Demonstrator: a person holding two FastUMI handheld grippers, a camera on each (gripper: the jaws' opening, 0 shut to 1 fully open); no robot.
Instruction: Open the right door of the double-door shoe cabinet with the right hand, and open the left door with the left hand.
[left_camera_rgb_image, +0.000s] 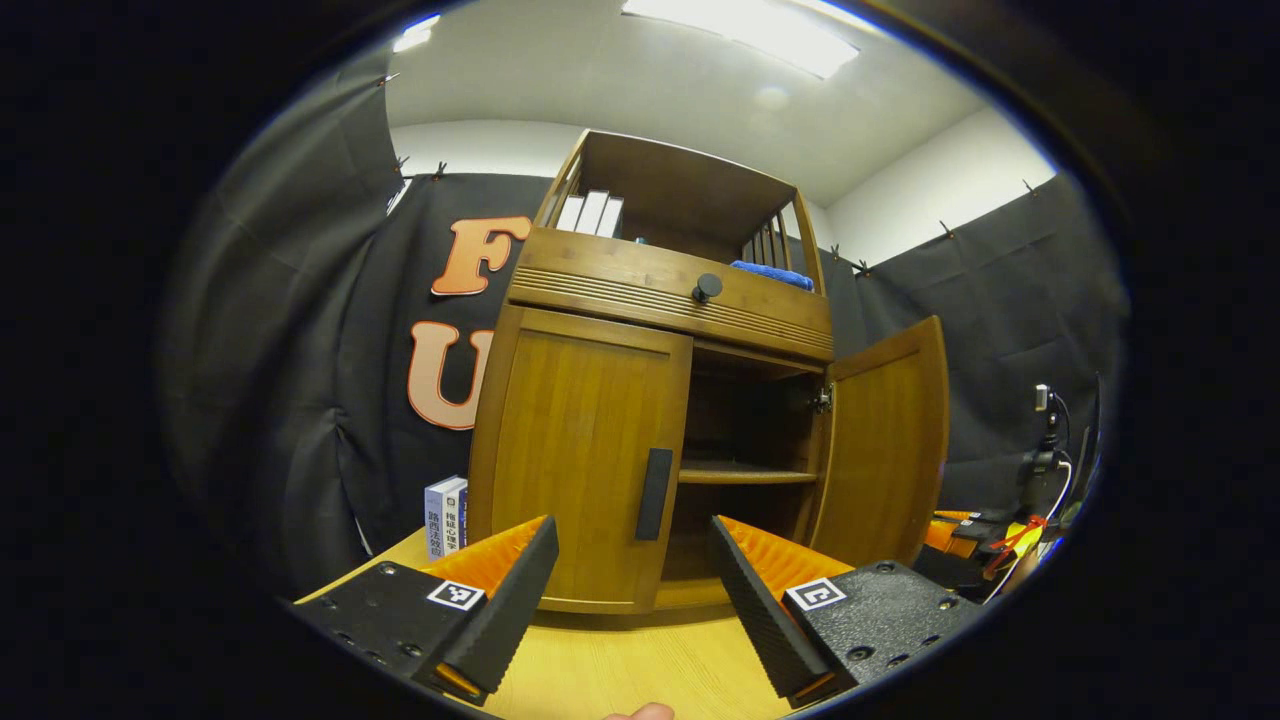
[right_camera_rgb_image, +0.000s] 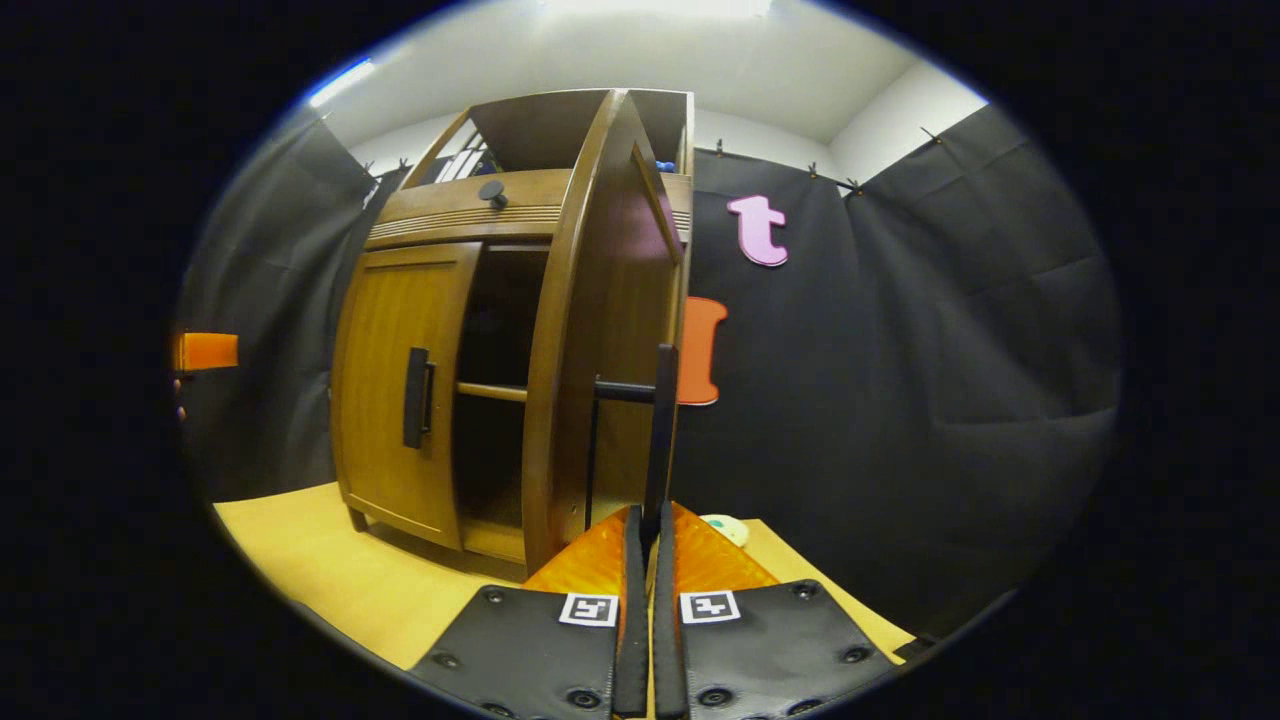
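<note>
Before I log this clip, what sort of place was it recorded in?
Most likely a staged recording booth, not a real home. Black cloth is clipped up as walls under a plain ceiling with a strip light, a lone wooden shoe cabinet stands on a pale tabletop, and cabled gear sits off to one side.

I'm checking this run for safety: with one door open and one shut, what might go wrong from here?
The right tool is clamped on the right door's handle; swinging the right door further may strain its hinge. The left tool is open, short of the left door's handle; a misaligned approach might hit the left door.
</note>
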